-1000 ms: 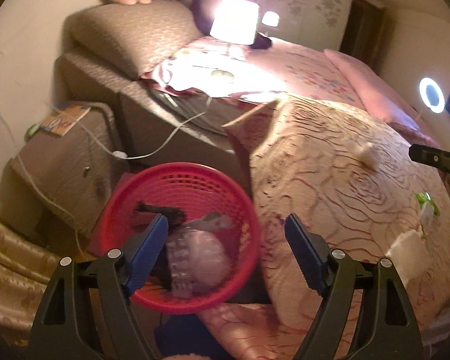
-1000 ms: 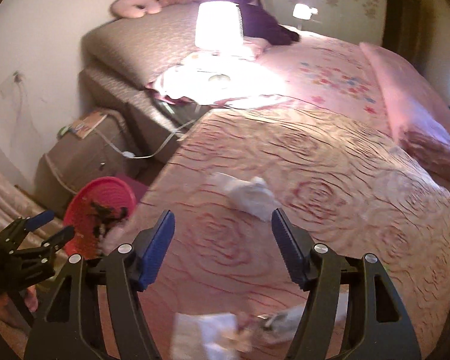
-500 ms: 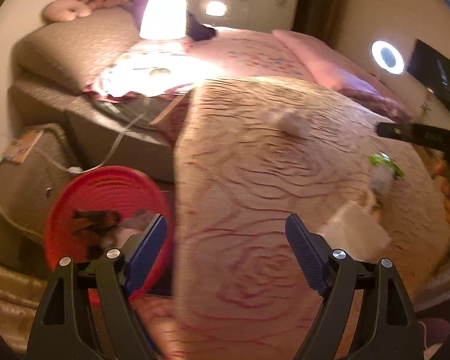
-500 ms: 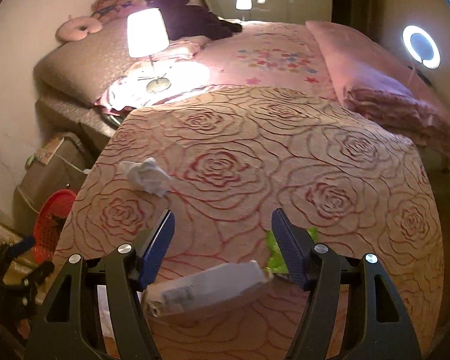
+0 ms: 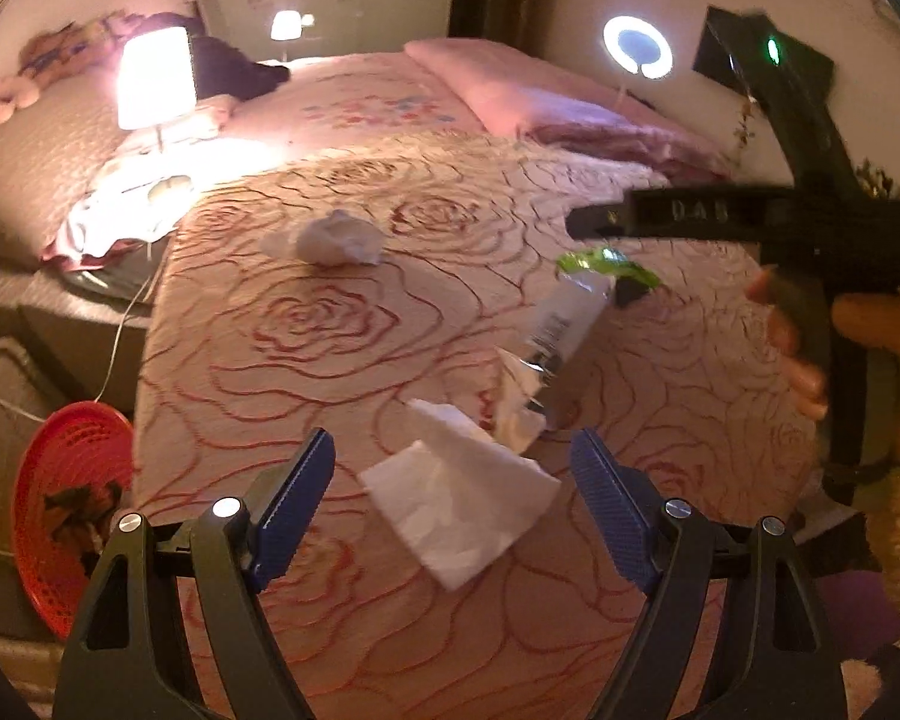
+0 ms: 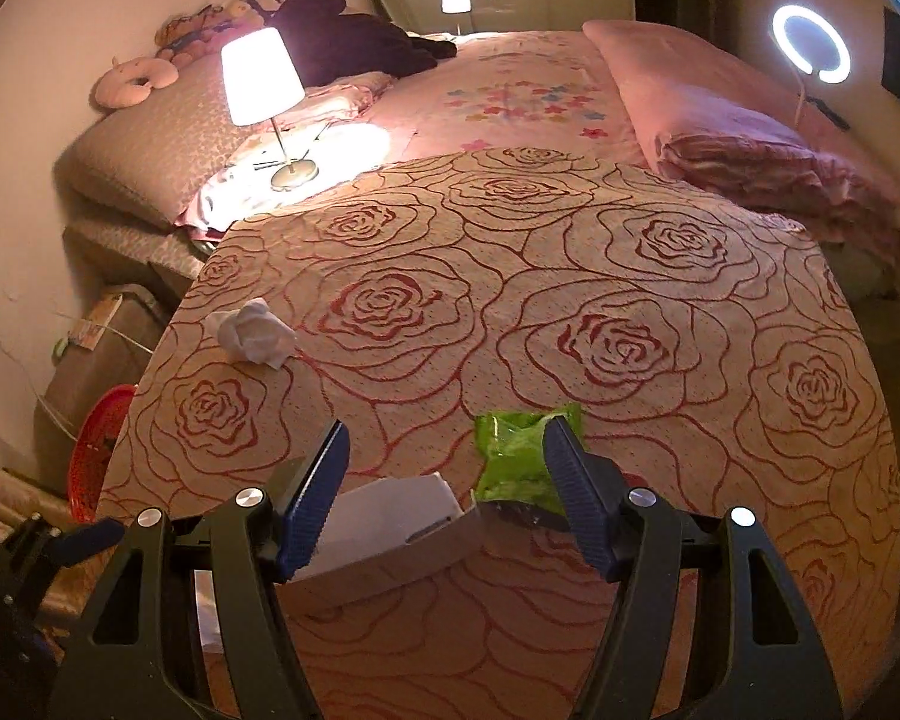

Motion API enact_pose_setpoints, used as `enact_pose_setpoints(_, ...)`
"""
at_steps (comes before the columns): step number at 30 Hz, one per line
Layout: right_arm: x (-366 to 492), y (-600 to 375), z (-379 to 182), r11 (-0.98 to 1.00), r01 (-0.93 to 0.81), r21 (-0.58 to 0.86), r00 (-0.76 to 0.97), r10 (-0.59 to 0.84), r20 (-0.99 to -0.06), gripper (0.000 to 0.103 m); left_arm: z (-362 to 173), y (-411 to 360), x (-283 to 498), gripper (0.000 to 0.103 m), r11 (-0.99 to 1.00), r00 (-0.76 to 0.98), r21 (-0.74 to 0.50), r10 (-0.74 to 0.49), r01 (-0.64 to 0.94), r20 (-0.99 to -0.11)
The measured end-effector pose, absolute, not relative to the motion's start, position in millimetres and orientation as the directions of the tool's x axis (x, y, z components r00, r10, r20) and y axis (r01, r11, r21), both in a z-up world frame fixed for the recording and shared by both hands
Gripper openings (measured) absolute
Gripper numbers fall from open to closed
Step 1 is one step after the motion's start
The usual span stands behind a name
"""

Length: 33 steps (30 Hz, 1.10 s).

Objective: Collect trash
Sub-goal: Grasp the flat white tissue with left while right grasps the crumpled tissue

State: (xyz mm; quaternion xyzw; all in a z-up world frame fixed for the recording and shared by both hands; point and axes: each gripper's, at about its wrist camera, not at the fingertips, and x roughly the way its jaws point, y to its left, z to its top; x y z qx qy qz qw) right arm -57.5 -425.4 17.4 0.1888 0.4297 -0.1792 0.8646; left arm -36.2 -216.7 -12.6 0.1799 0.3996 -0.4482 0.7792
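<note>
left wrist view: the left gripper (image 5: 453,474) hangs over a rose-patterned bedspread (image 5: 306,324), jaws wide apart and clamped on nothing. a flat white tissue (image 5: 459,498) lies between the blue pads without touching them. at 12 o'clock from it rests a white carton (image 5: 561,324) with a green wrapper (image 5: 606,261) at its far end. a crumpled tissue (image 5: 339,238) lies well apart at 11 o'clock. a red basket (image 5: 60,510) holding dark scraps stands off the bed edge at 9 o'clock.

right wrist view: the right gripper (image 6: 444,495) has its jaws apart, empty, the carton (image 6: 390,525) beneath the gap and the green wrapper just beside the right pad. a lit lamp (image 6: 261,78) stands at 11 o'clock.
</note>
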Motion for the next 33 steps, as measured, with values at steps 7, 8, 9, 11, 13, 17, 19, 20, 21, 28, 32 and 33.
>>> enact_pose_setpoints(7,-62,-427,15,0.865,0.469,0.179,0.57,-0.141,-0.81,0.065,-36,-227,-32,0.046,0.548,0.253,-0.073,-0.495,0.833,-0.831)
enact_pose_setpoints(8,-61,-426,15,0.867,0.467,0.177,0.569,-0.141,-0.81,0.065,-37,-226,-30,0.045,0.552,0.246,-0.086,-0.499,0.829,-0.831)
enact_pose_setpoints(9,-60,-426,15,0.869,0.463,0.174,0.569,-0.141,-0.81,0.065,-37,-225,-29,0.041,0.553,0.245,-0.091,-0.503,0.828,-0.829)
enact_pose_setpoints(11,-58,-422,15,0.876,0.451,0.169,0.571,-0.138,-0.809,0.065,-36,-224,-30,0.032,0.545,0.238,-0.1,-0.515,0.833,-0.823)
enact_pose_setpoints(13,-53,-418,15,0.883,0.439,0.167,0.572,-0.132,-0.809,0.065,-35,-223,-31,0.024,0.542,0.244,-0.092,-0.515,0.835,-0.822)
enact_pose_setpoints(17,-41,-409,16,0.897,0.41,0.167,0.578,-0.114,-0.808,0.065,-32,-213,-25,0.019,0.561,0.253,-0.106,-0.524,0.821,-0.814)
enact_pose_setpoints(19,-33,-404,17,0.906,0.393,0.161,0.58,-0.108,-0.808,0.065,-28,-206,-19,0.018,0.579,0.265,-0.115,-0.529,0.807,-0.806)
enact_pose_setpoints(20,-27,-402,17,0.911,0.382,0.156,0.579,-0.104,-0.808,0.065,-27,-201,-16,0.018,0.589,0.269,-0.123,-0.533,0.799,-0.802)
enact_pose_setpoints(21,-21,-399,17,0.916,0.37,0.152,0.578,-0.099,-0.81,0.065,-25,-198,-14,0.018,0.597,0.275,-0.127,-0.535,0.792,-0.799)
enact_pose_setpoints(28,27,-378,12,0.948,0.289,0.133,0.565,-0.057,-0.823,0.065,-17,-170,11,0.017,0.67,0.328,-0.149,-0.53,0.728,-0.782)
enact_pose_setpoints(32,57,-366,4,0.961,0.254,0.109,0.54,-0.047,-0.84,0.065,-12,-159,20,0.017,0.695,0.355,-0.147,-0.524,0.704,-0.774)
enact_pose_setpoints(33,63,-364,1,0.963,0.249,0.105,0.534,-0.046,-0.844,0.065,-12,-158,21,0.017,0.701,0.362,-0.145,-0.52,0.698,-0.773)
